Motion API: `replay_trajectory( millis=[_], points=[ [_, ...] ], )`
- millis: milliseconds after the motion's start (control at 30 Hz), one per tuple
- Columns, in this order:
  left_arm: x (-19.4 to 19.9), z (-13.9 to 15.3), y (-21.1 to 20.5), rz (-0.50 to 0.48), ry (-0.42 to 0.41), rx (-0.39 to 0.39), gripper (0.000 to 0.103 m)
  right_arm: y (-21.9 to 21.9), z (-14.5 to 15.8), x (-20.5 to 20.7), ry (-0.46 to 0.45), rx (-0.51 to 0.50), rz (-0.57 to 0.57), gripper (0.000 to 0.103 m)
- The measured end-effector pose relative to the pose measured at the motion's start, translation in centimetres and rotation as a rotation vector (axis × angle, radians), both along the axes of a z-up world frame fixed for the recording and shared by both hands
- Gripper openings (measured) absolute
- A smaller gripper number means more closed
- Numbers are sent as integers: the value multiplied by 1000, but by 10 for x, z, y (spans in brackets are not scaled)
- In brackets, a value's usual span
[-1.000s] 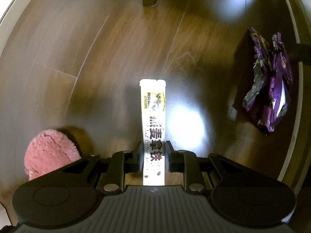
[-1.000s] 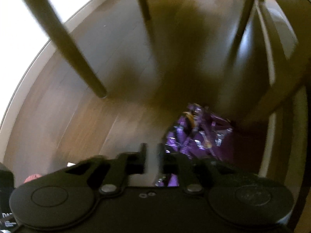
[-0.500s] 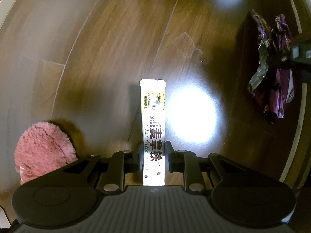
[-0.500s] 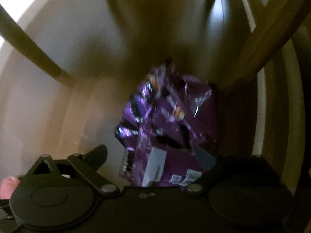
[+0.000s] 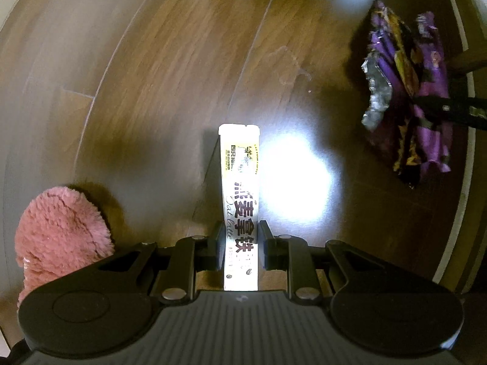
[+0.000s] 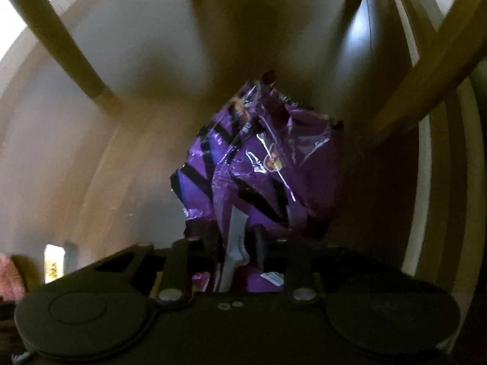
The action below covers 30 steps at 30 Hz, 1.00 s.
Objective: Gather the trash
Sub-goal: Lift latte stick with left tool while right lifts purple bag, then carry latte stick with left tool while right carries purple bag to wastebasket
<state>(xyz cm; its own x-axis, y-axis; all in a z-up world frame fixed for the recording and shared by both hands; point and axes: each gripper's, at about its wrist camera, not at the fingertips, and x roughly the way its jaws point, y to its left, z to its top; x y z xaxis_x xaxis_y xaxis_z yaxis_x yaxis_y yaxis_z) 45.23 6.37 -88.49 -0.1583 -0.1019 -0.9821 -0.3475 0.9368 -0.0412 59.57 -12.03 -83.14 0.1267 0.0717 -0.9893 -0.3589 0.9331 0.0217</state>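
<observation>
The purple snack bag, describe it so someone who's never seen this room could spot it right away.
Start at the dark wood floor under the pale chair legs. The purple snack bag hangs above it, pinched in the right tongs. It is crumpled, shiny purple foil with black stripes and a torn silver lining, unlike the flat white oat latte sachet or the fuzzy pink slipper.

R gripper [image 6: 235, 243] w/ purple wrapper [image 6: 261, 164]

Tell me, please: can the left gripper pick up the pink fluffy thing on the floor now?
Probably not yet. The left gripper is shut on the oat latte sachet, so its fingers are occupied. The pink fluffy thing lies close by on the wooden floor with nothing in between.
</observation>
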Motion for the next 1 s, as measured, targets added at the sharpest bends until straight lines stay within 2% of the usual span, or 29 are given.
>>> replay_trajectory(
  millis=[167,300,400,500,700,800,933,1000],
  points=[
    [7,21,3,5,-38,16,22,-8,53,-13,-89,47,-13,11],
    [20,57,8,-9,-93,36,22,-13,99,-28,-156,114,-5,9],
    [32,94,11,-44,-140,60,22,-17,134,-37,-209,161,3,9],
    [43,132,18,-60,-169,69,22,-18,162,-41,-219,215,-28,9],
    [52,221,36,-97,-245,59,22,-16,230,-67,-234,313,17,9],
    [51,265,41,-114,-290,68,22,-18,273,-86,-267,357,83,9],
    [42,322,44,-127,-377,74,22,-30,329,-111,-385,391,190,9],
    [36,352,44,-134,-432,79,22,-41,355,-119,-415,417,216,9]
  ],
)
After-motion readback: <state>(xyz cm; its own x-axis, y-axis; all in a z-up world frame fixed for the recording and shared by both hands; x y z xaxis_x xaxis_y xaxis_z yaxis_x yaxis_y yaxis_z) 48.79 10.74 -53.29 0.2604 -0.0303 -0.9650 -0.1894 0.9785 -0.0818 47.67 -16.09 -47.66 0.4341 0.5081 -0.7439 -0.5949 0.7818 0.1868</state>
